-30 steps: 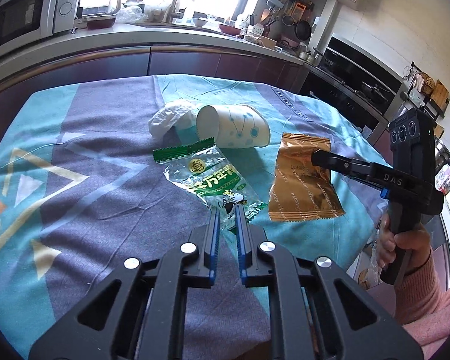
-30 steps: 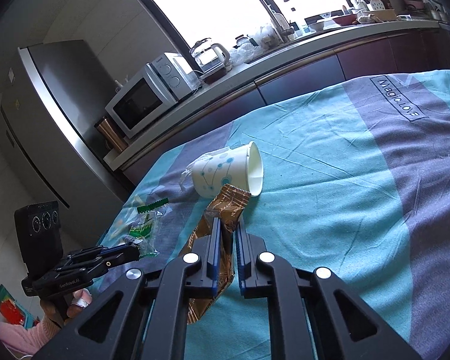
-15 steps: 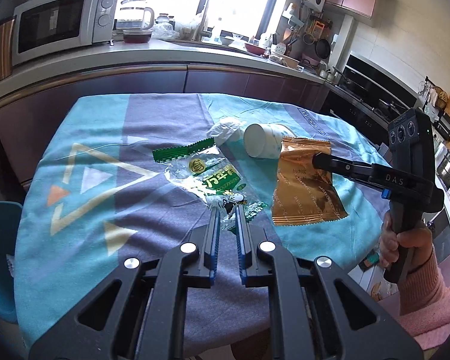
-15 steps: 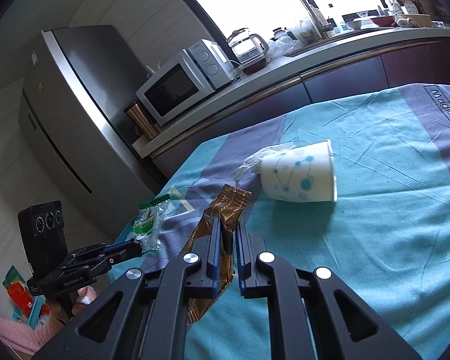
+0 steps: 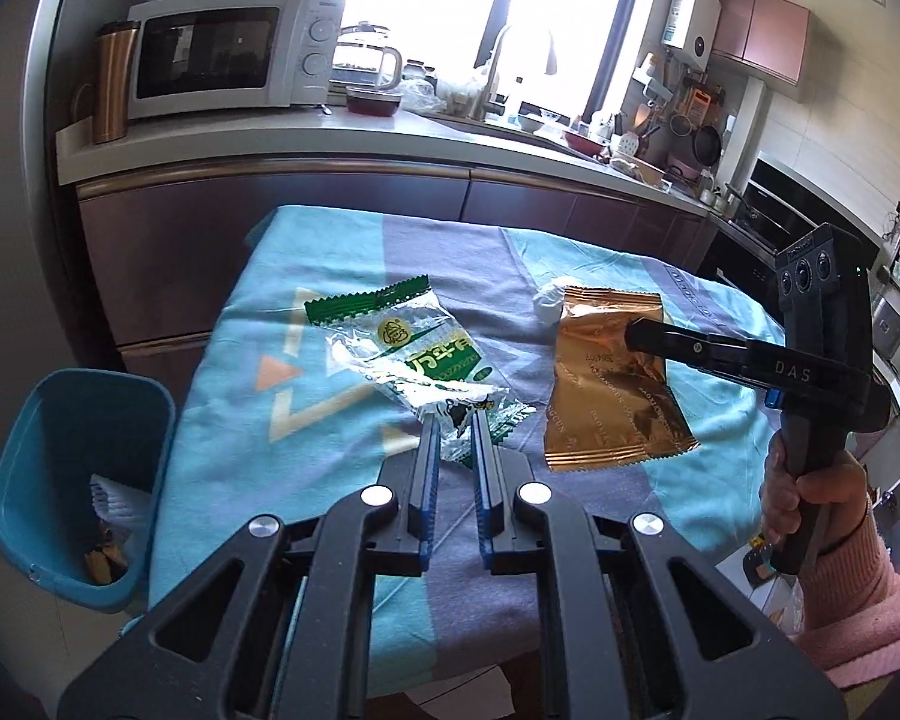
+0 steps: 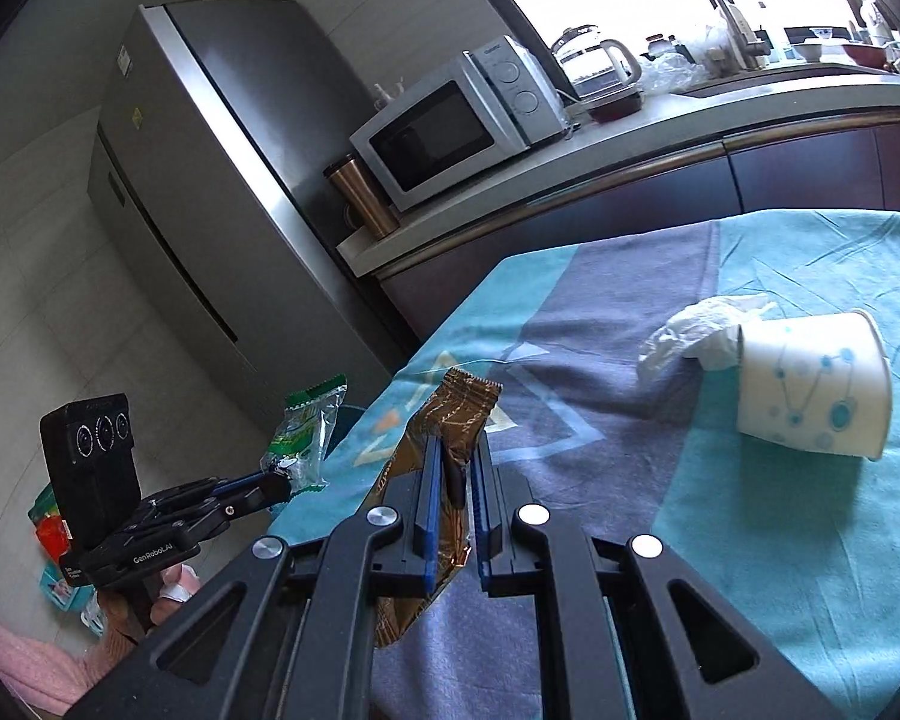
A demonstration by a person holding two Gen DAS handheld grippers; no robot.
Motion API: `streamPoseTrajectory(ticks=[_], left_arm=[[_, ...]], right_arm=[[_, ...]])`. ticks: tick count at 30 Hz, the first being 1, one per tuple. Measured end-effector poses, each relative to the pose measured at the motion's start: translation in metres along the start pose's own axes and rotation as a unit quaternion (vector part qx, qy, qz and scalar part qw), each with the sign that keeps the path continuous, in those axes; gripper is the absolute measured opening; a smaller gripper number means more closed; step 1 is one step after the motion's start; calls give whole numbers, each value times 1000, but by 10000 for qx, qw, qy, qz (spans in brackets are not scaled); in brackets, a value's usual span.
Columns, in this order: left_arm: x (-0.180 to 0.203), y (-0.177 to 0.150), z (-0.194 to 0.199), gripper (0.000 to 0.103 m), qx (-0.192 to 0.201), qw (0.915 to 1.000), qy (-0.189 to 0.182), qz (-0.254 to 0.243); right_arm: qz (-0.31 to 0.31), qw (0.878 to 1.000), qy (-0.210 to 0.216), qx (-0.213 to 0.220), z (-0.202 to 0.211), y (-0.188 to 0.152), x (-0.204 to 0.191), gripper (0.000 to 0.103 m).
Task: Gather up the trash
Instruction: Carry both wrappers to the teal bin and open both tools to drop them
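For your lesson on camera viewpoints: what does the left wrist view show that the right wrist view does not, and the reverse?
Only the left wrist view shows the blue bin on the floor beside the table.

Only the right wrist view shows the paper cup lying on its side, the crumpled tissue touching it, and the fridge.

Both show the green wrapper pinched by the left gripper, the gold wrapper pinched by the right gripper, the tablecloth and the microwave.
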State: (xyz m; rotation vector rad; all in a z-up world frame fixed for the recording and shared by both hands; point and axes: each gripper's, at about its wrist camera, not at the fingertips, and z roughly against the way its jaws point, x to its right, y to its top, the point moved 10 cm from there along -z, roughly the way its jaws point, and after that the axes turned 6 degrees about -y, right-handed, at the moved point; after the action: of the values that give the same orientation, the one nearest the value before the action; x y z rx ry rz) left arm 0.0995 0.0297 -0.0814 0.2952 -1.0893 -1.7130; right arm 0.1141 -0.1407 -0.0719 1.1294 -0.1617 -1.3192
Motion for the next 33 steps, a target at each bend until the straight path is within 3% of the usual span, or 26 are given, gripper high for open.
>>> streamPoseTrajectory(ticks=[17,33], left_arm=[[-72,-9,55,11,202,9962,733,418],[-145,-23,88,11,237,9861,1425,822]], right_arm=[[518,9958,610,-445,-57,5,-79,8],[980,9881,913,-759,-109,6,-141,8]])
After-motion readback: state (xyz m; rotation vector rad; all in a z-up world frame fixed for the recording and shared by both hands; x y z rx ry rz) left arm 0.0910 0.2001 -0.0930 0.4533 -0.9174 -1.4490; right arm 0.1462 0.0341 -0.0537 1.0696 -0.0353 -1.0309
